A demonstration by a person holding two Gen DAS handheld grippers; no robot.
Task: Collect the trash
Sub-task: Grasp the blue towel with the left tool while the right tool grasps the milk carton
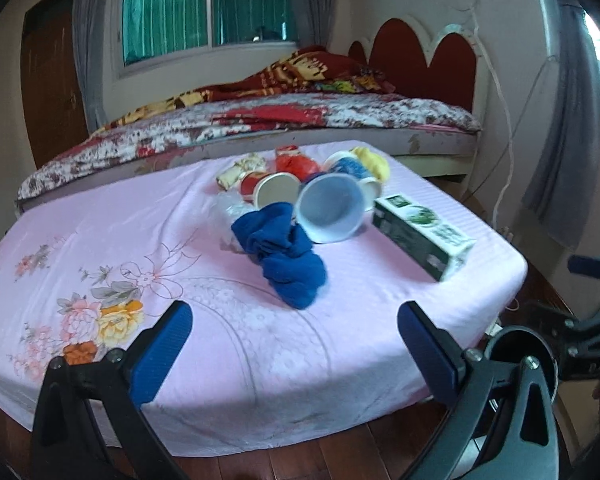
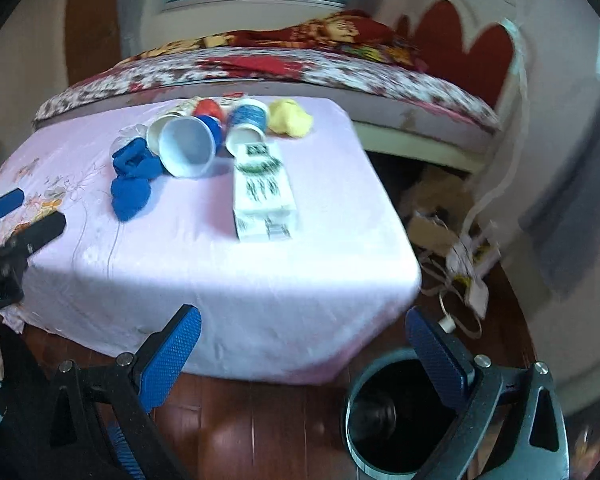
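Two spread grippers (image 1: 294,344) (image 2: 302,346), one bin (image 2: 384,412).

Pink floral-print tablecloth (image 1: 100,240) covers the low table. Behind the tablecloth, bed with red-and-white floral bedspread (image 1: 260,120); crumpled red-and-yellow patterned blanket (image 1: 300,72) on it at the far side. Red scalloped headboard (image 1: 420,52) right of the blanket. Window with green curtains (image 1: 204,8) above the bed. Dark wooden plank floor (image 2: 260,420) in front of the tablecloth. White cable (image 1: 504,120) hangs right of the headboard.
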